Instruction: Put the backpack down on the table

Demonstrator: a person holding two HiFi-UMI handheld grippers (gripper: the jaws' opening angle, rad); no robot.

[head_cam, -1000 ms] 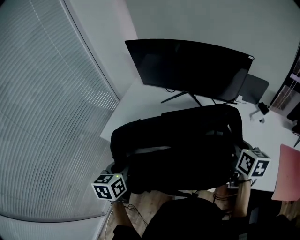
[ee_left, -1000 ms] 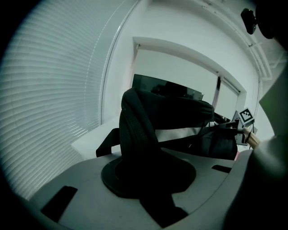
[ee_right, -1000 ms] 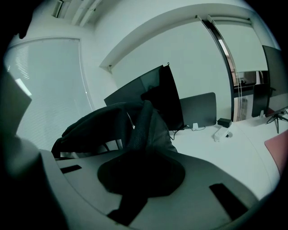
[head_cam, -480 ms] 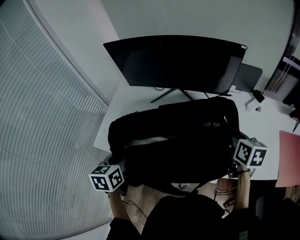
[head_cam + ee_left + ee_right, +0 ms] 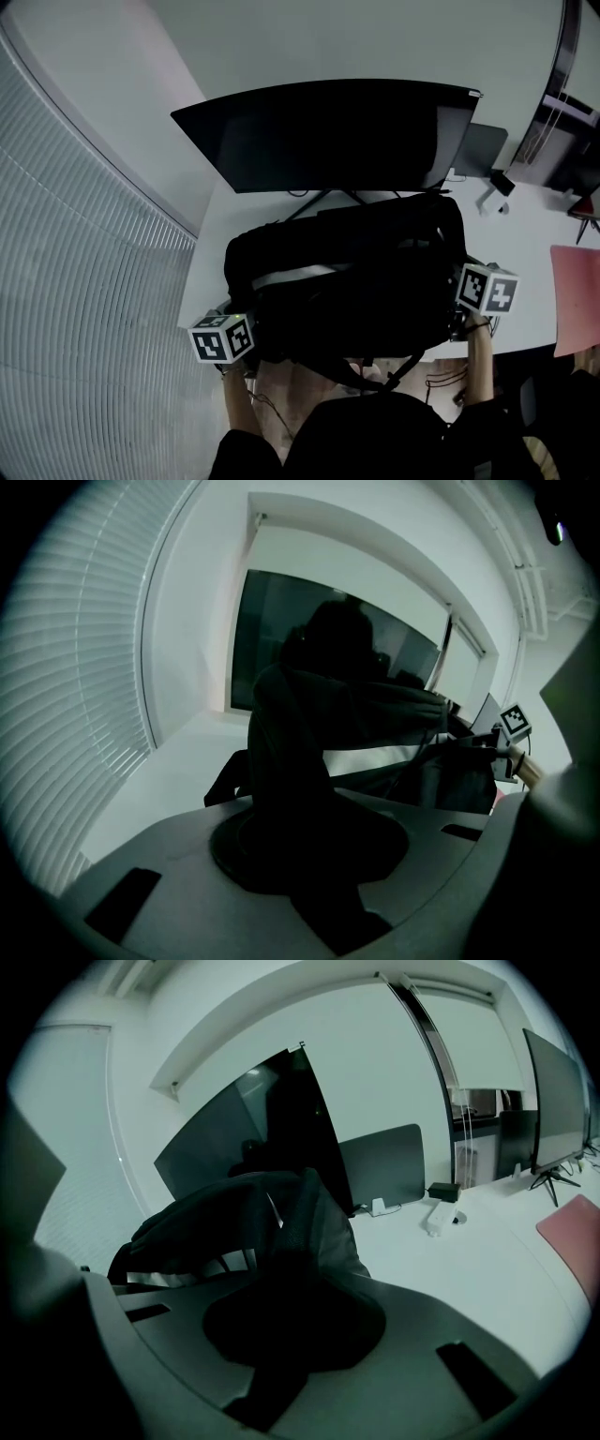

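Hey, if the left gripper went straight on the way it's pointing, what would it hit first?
The backpack clamped in its jaws; beyond that, probably the dark monitor, though depth is unclear.

Right gripper (image 5: 292,1330) sat at 6 o'clock of frame, jaws clamped on a dark fold of the backpack (image 5: 216,1218); the fabric rose from the grip toward 12. Bag's bulk lay at 10 o'clock, with a pale strip across it. Dark monitor (image 5: 253,1133) stood behind at 12. White table (image 5: 469,1269) spread toward 3, carrying a grey panel (image 5: 384,1176), a small black block (image 5: 442,1191) and a white block (image 5: 438,1219); pink sheet (image 5: 574,1237) at frame edge, 3 o'clock. Blinds (image 5: 70,1147) at 9
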